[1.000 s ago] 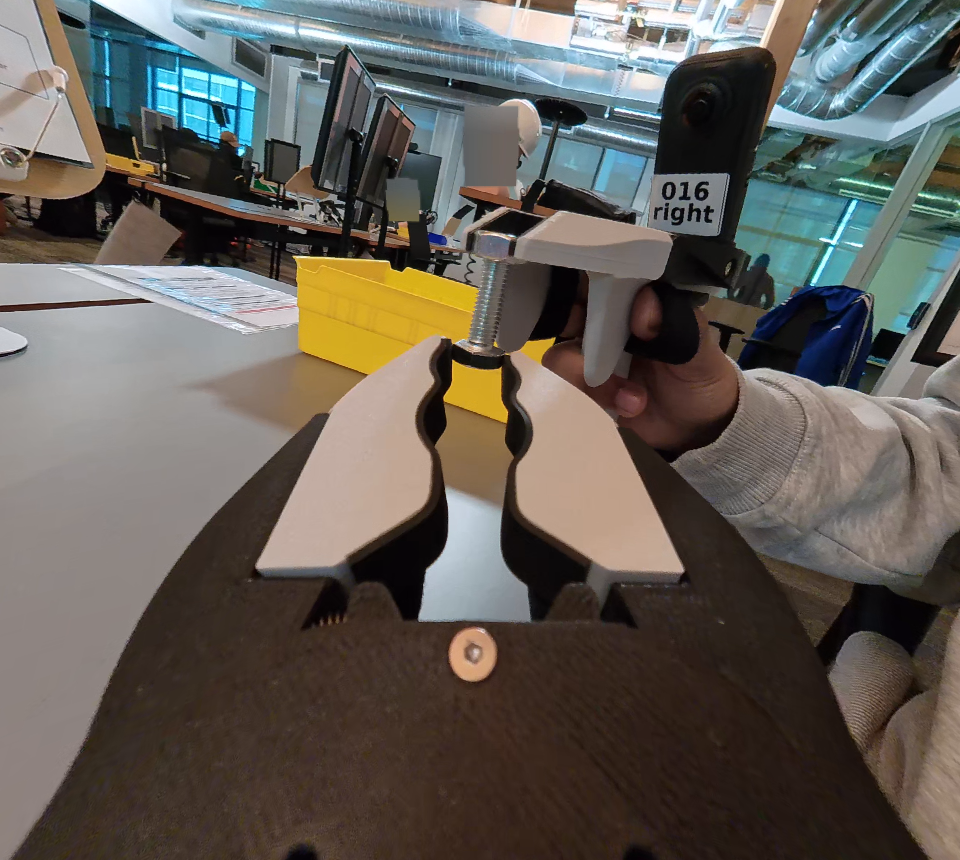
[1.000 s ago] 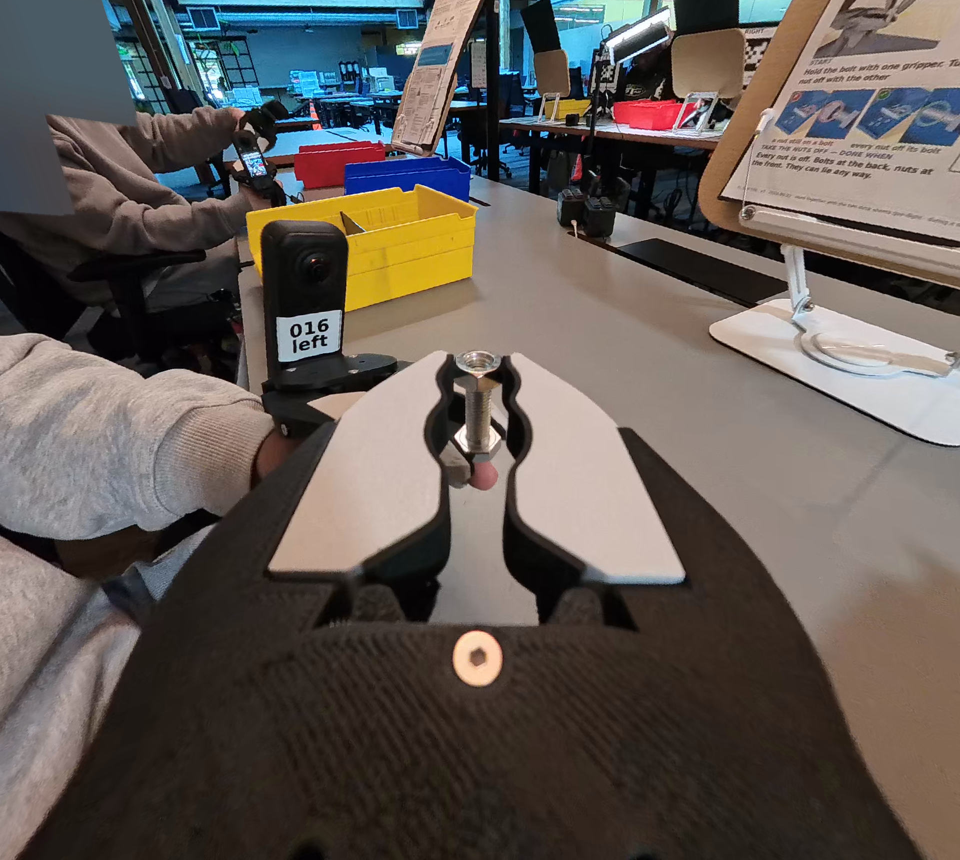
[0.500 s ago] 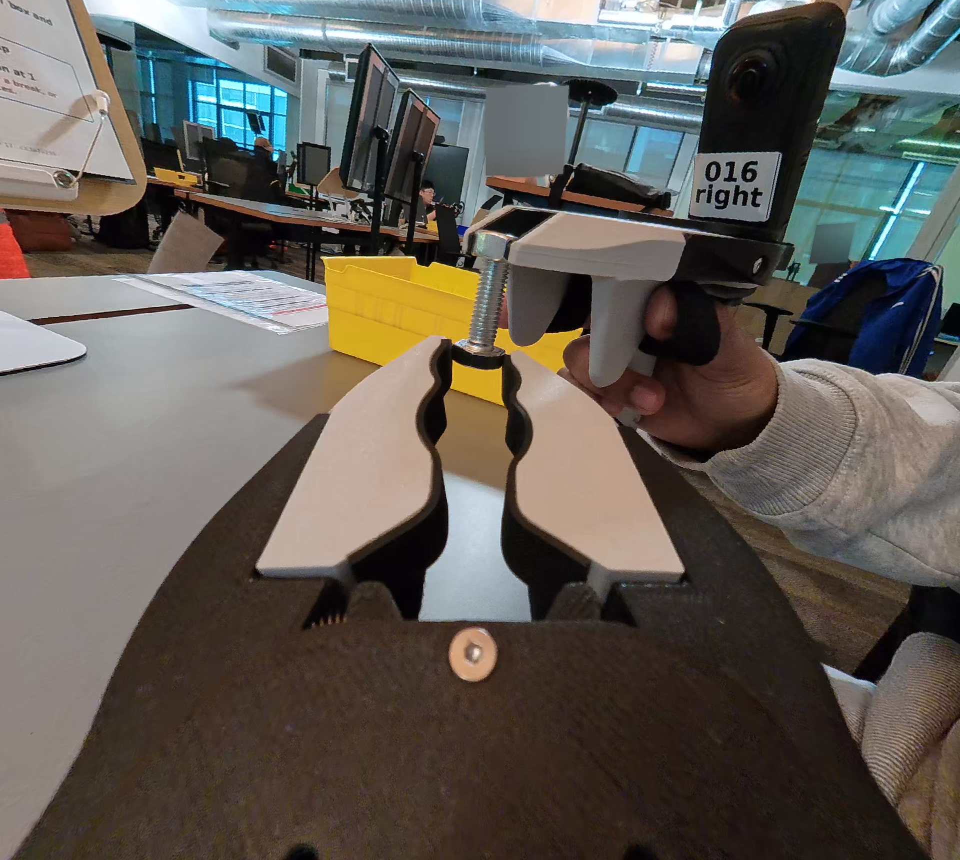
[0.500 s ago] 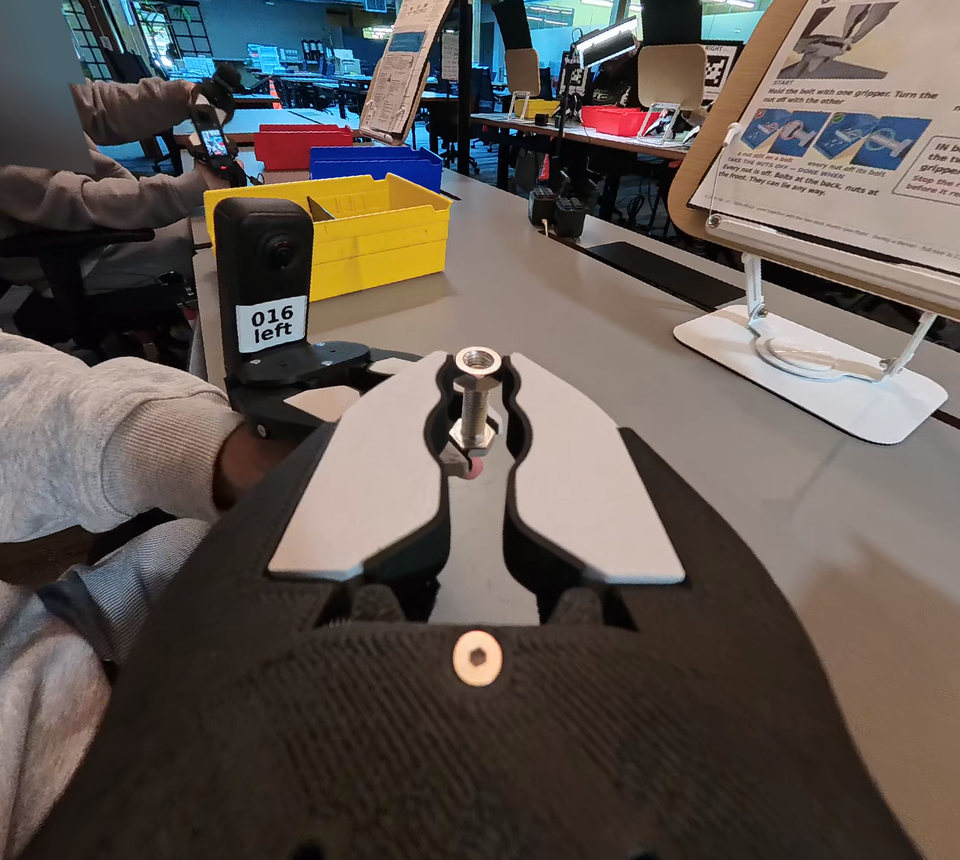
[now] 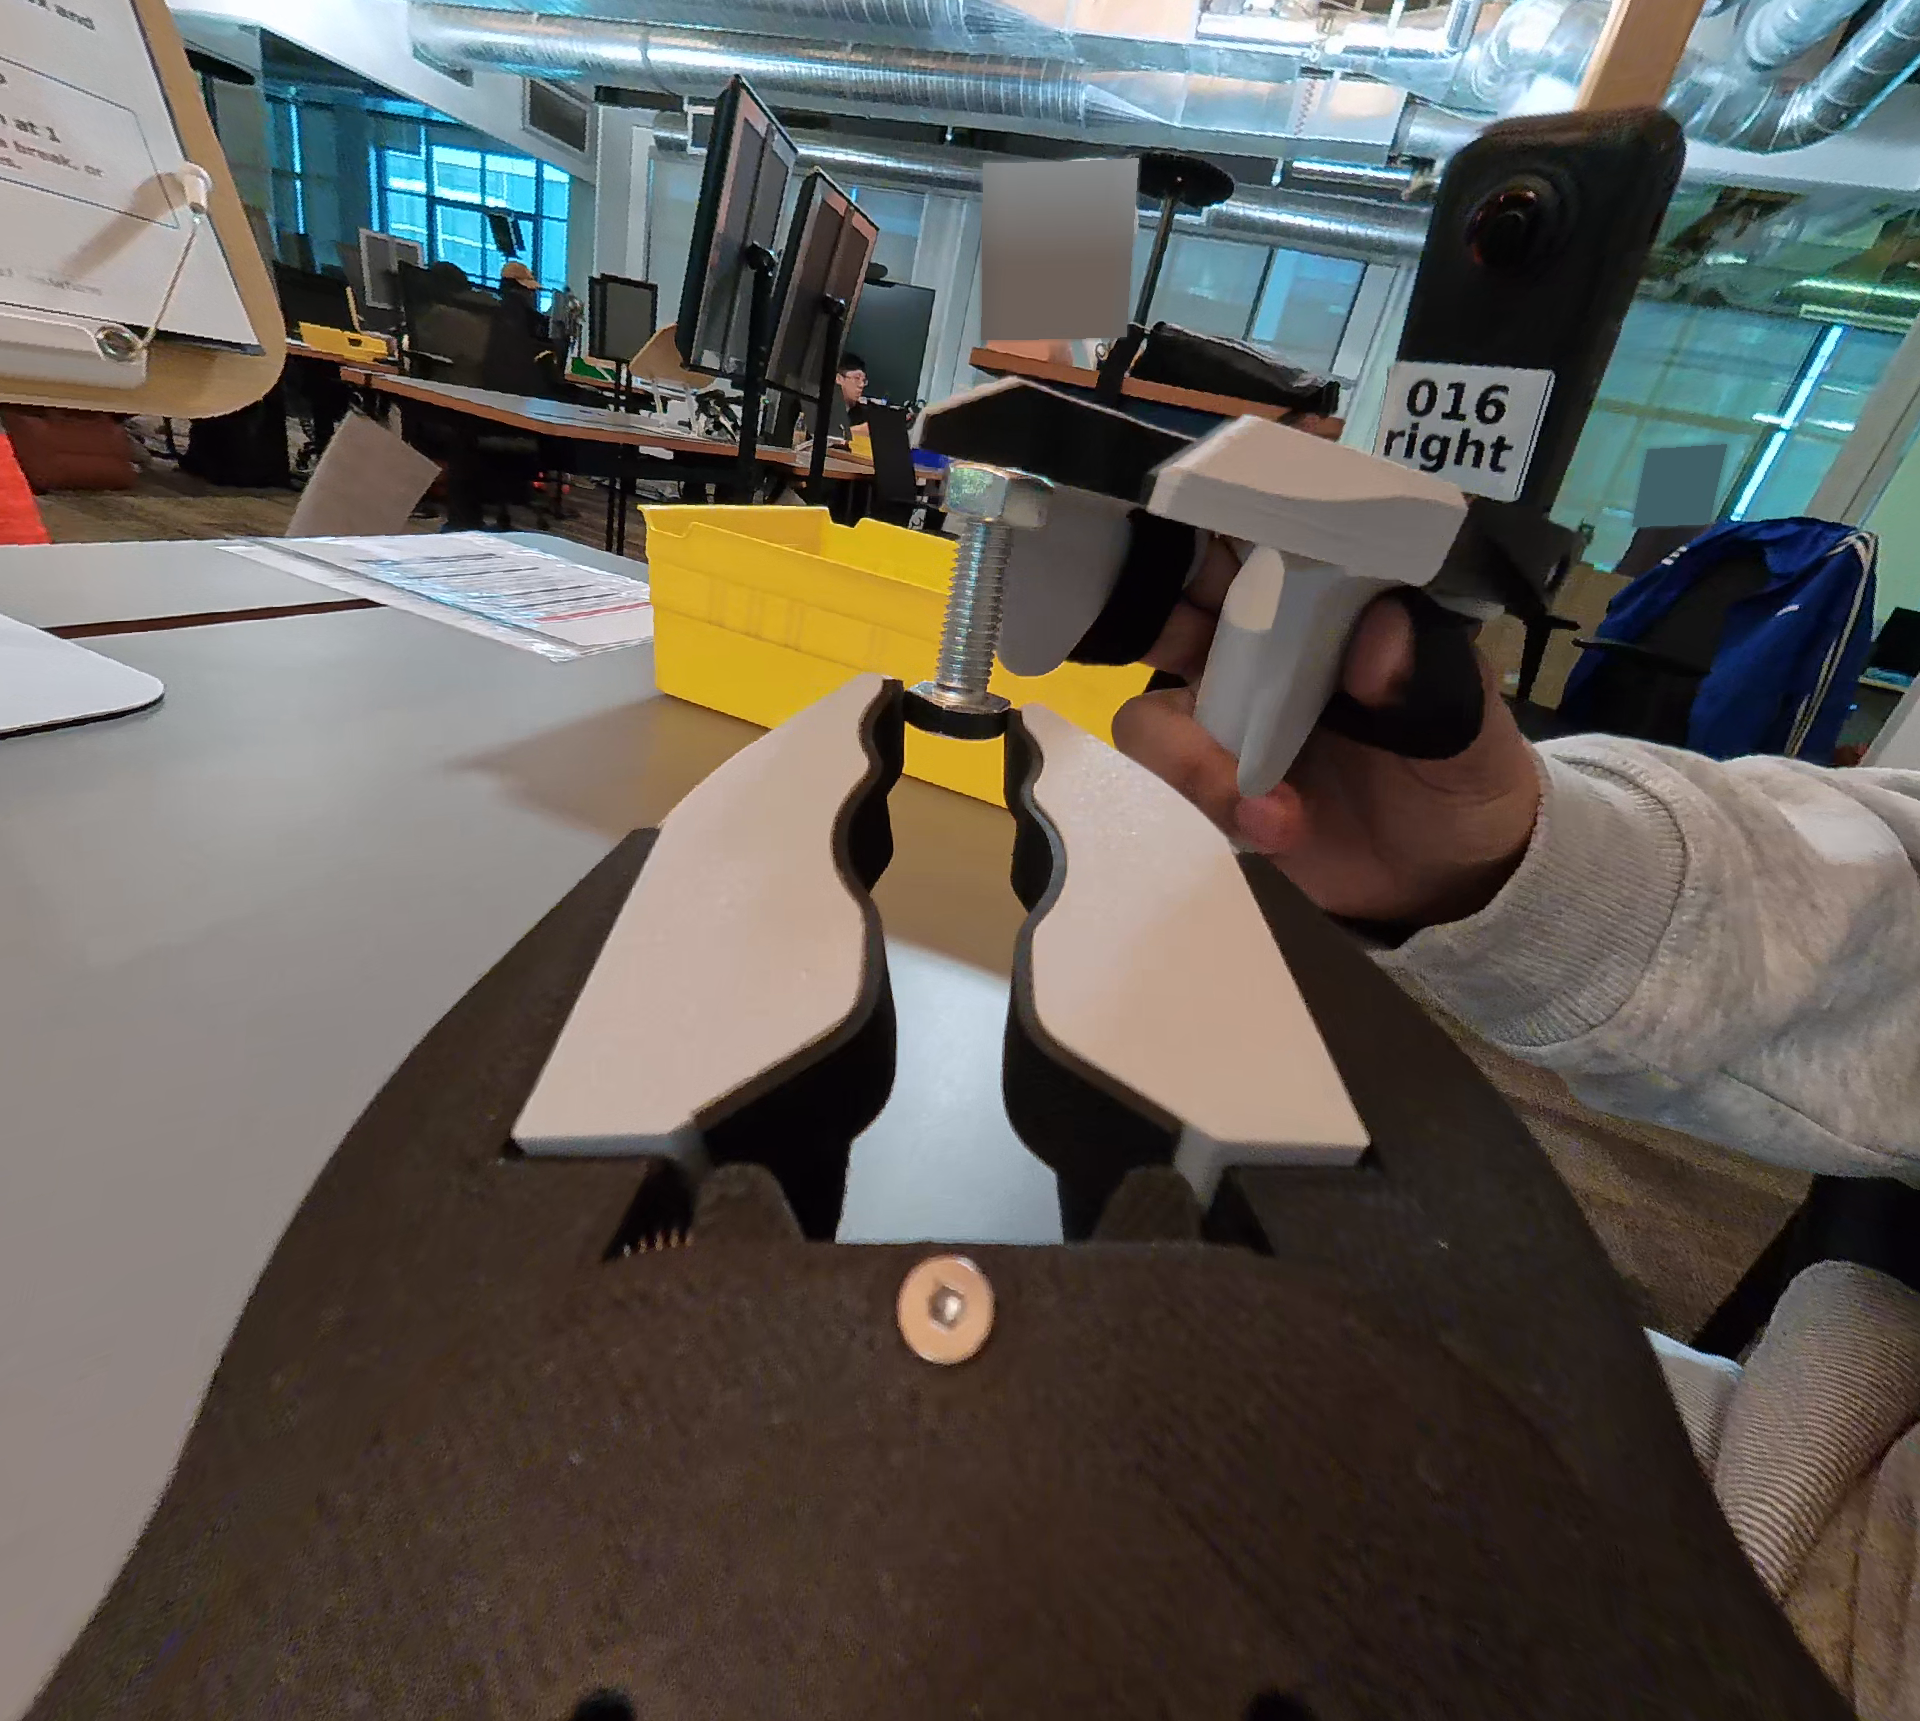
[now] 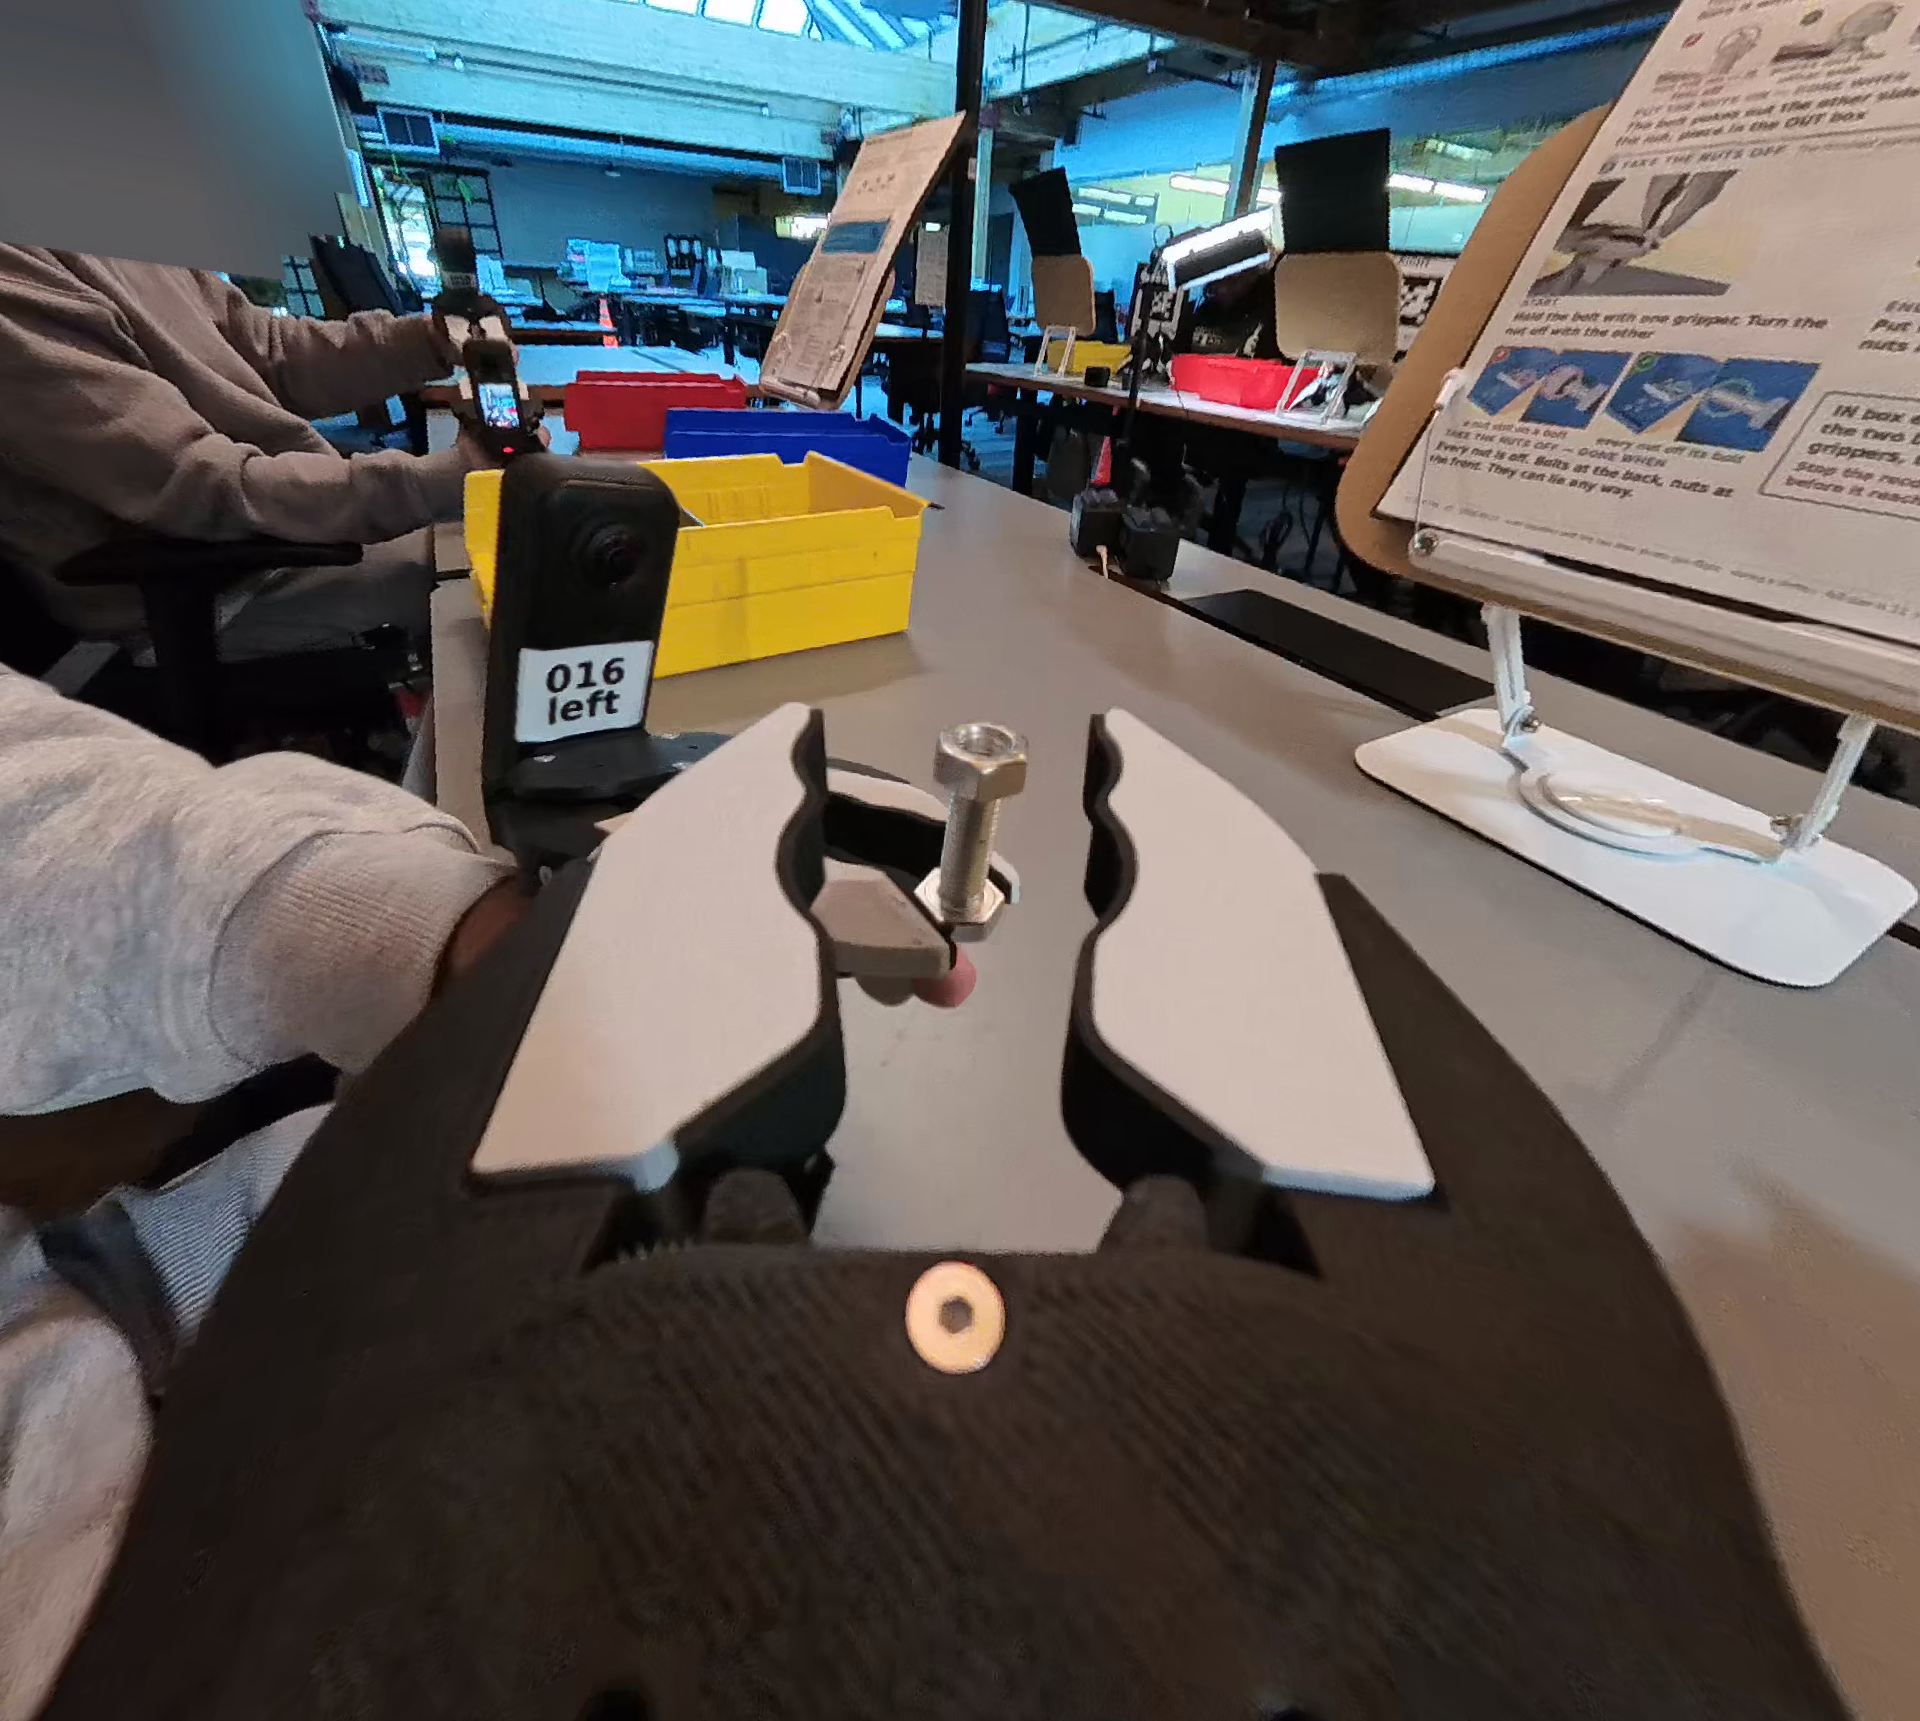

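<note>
A silver bolt [image 5: 968, 606] stands upright, hex head up. My left gripper [image 5: 951, 707] is shut on the nut [image 6: 963, 904] at the bolt's lower end; one of its grey fingertips [image 6: 883, 928] shows in the right wrist view. My right gripper [image 6: 951, 726] is open, its fingers standing apart on either side of the bolt [image 6: 974, 814] without touching it. In the left wrist view the right gripper's handle [image 5: 1299, 518] is level with the bolt head, held by a hand [image 5: 1382, 798]. Both are held above the grey table [image 6: 1299, 840].
A yellow bin [image 6: 790, 570] stands on the table beyond the grippers and also shows in the left wrist view [image 5: 769, 622]. A blue bin [image 6: 790, 435] and a red bin [image 6: 644, 409] lie behind it. An instruction board on a white stand [image 6: 1621, 819] is at the right. A person's arm [image 6: 208, 424] is at the left. My hands' fingertips stand some 4 cm from each other.
My right gripper has opened and let go of the bolt, which it was shut on before. My left gripper still holds the nut end.
</note>
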The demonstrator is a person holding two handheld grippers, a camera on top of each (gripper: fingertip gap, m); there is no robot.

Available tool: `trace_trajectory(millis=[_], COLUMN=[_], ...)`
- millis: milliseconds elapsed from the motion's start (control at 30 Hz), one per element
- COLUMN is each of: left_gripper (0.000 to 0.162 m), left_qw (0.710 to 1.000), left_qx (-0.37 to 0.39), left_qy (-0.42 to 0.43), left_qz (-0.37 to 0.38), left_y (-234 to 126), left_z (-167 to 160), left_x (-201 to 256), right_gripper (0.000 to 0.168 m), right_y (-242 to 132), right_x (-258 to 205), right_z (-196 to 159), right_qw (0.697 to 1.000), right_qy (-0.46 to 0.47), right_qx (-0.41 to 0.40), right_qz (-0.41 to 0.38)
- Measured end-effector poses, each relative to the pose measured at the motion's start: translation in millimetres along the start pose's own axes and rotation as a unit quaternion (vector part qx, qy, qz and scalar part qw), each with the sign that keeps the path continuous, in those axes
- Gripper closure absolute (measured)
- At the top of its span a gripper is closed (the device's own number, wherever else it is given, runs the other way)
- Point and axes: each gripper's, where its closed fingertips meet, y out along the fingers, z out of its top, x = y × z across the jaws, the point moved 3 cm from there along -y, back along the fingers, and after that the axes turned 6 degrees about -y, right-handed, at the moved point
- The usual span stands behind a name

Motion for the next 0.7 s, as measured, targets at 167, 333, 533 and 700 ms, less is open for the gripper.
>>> trace_trajectory(millis=[167, 333, 533, 700], left_gripper=[0.142, 0.142, 0.142, 0.142], left_qw=[1.000, 1.000, 1.000, 1.000], left_qx=[0.001, 0.000, -0.006, -0.006], left_qy=[0.001, -0.004, -0.002, -0.006], left_qz=[-0.001, -0.001, -0.009, -0.010], left_y=[-0.2, 0.1, 2.5, 2.9], left_z=[0.1, -0.8, -2.9, -3.0], left_x=[0.1, -1.2, 1.7, 1.3], right_gripper=[0.117, 0.116, 0.117, 0.119], right_y=[-5.3, -6.5, -10.8, -11.9], right_x=[-6.8, -8.1, -4.3, -4.4], right_z=[-9.6, -15.5, -9.7, -8.9], right_qw=[1.000, 1.000, 0.999, 0.998], right_qy=[-0.010, -0.003, 0.017, 0.033], right_qx=[0.019, 0.018, 0.039, 0.046], right_qz=[-0.006, -0.004, 0.000, 0.013])
